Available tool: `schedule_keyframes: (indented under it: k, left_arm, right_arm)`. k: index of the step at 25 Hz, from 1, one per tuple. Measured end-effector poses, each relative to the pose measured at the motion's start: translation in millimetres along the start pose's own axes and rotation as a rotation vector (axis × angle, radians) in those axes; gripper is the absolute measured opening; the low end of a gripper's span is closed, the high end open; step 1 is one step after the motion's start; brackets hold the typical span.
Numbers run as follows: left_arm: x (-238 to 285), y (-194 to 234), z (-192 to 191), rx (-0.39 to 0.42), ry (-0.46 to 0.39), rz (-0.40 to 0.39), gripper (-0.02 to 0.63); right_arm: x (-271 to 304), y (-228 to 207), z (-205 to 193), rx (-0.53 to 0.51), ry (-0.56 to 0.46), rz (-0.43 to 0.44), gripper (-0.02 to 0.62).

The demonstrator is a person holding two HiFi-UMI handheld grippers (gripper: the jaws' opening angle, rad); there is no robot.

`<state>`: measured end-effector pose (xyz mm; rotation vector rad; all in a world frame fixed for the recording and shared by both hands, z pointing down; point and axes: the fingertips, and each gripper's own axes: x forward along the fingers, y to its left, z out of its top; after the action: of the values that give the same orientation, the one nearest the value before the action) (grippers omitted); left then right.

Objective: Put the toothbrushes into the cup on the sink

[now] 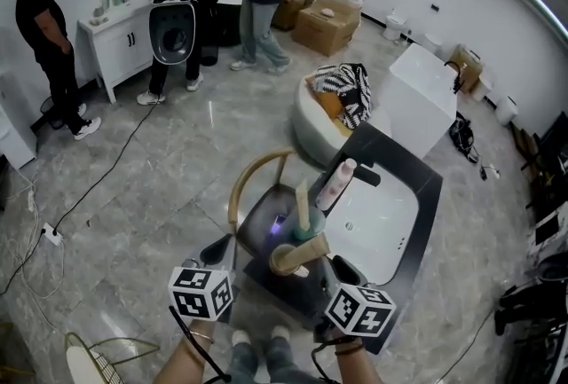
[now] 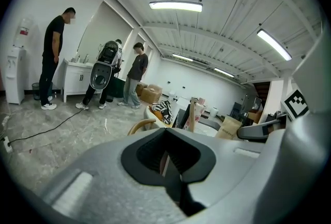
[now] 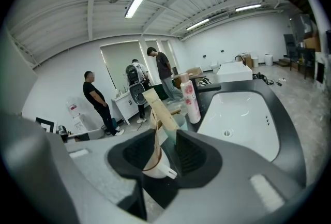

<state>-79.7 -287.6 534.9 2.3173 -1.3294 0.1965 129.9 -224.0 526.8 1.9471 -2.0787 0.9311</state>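
The black sink desk point(image 1: 424, 196) with its white oval basin point(image 3: 243, 114) spread ahead and to the right of the right tongs point(image 3: 166, 140). A tall white bottle printed with pink flowers point(image 3: 191, 101) stood just beyond those tongs, beside the basin. Nearer, directly past the jaw tips, stood the translucent green cup point(image 3: 180, 120). A cream strip point(image 1: 302, 196) already rose out of it.

The right tongs grasped a cream tube-shaped pack with a brown band point(image 3: 155, 130). Its white cap point(image 3: 161, 168) sat deep in the throat of the jaws. Higher up, the pack leaned on one pad only, with a gap to the other.

The left tongs point(image 2: 166, 153) hung off to the left, clenched to a narrow slit. Only a pale sliver showed in that slit, and I could not say what it was.

The grip looked the weak point. Held only near the cap, the long pack could have pivoted or slid out on tilting. Its free end might have struck the cup's rim or the strip inside. That could have tipped the light cup, or sent the bottle into the basin.
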Motion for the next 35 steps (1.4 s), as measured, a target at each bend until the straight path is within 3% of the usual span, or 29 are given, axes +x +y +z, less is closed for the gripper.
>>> schedule_keyframes:
  k: [10,25,35]
  left_arm:
    - [12.9,-26.3,22.4,0.052,-0.014,-0.025,0.009]
    - [26.4,-58.1,56.8,0.098,-0.068,-0.014,0.009]
    - [30.0,-76.5,60.5,0.112,-0.089,-0.002,0.009]
  right_arm:
    - [-10.0,-22.9,18.3,-0.001,-0.019,-0.026,0.132]
    - [-14.5,-55.0,65.5,0.008,-0.097,-0.016,0.005]
    - [-19.7,-68.3,86.6,-0.032,-0.122,0.009,0.004]
